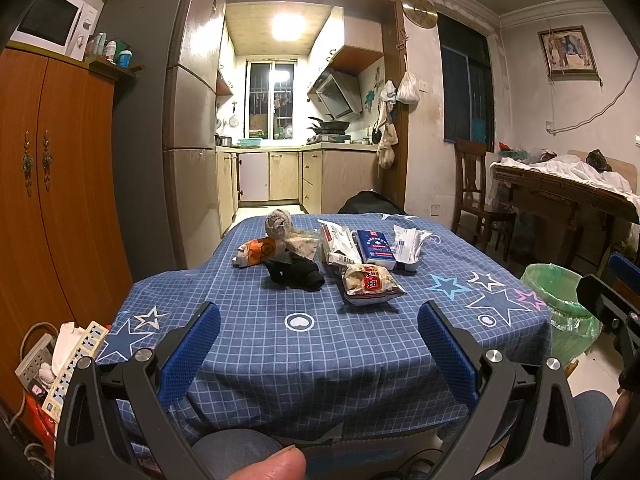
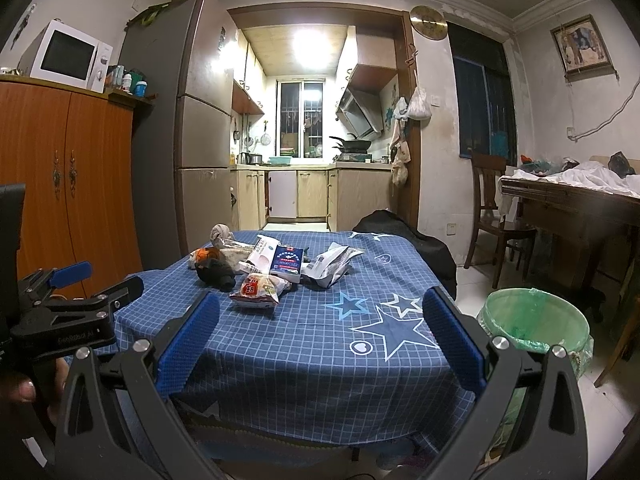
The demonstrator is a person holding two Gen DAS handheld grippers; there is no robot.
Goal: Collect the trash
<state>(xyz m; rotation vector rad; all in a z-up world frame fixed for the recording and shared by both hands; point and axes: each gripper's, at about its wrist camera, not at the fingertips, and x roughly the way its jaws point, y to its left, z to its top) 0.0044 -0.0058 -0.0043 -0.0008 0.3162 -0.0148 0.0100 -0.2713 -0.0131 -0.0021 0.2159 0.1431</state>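
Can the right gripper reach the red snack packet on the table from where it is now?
Probably yes: the right gripper is open, and only bare tablecloth lies between it and the red snack packet.

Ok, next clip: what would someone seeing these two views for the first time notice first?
Probably the cluster of wrappers and packets heaped at the far middle of the blue star-patterned tablecloth. Next, the green-lined trash bin on the floor off the table's right side. Both the left gripper and right gripper frame the scene wide open and empty.
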